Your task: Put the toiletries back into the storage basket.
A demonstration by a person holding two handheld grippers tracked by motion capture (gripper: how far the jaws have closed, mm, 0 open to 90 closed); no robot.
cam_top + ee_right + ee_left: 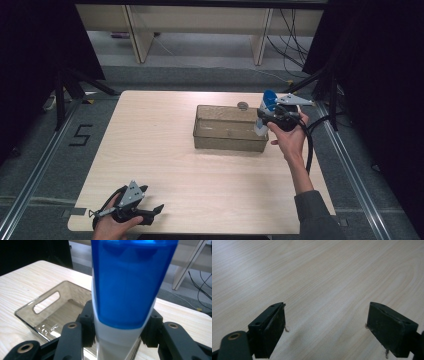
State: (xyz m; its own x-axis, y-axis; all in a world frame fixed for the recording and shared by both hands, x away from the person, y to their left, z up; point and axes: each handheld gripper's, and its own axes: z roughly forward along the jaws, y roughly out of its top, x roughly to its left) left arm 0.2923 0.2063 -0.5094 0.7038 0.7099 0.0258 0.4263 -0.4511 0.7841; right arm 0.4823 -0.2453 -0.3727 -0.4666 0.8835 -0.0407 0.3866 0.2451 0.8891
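step: right tongs (265,121) pinch the blue-and-white bottle (265,112) by its white lower part; judged: it's being brought to the clear bin (230,127) to go in
bottle loc: far right of surface (165,165), at the bin's right end, held upright w/ blue end up; can't tell if its base is touching anything
how to do it well: keep the squeeze firm but not crushing, plastic likely slick & tapered so it may slide up out of the pads; carry it over the right wall before lowering, don't clip the rim; bin is light-looking, a knock could shove it; lower till the base meets the floor, then spread
left tongs: (325,322) spread wide, nothing between; parked low over bare wood at near-left corner; leave there, or use to steady the bin if it shifts
bottle look: (130,285) translucent deep-blue upper, glossy; opaque white band below; widens toward the blue end
bin look: (27,315) smoky see-thru plastic, rectangular, rounded corners, slot handle in end wall, shiny floor
surface look: pale wood-grain laminate, matte, rounded corners
other: small round grey item (243,105) just beyond the bin's far wall; can't tell what
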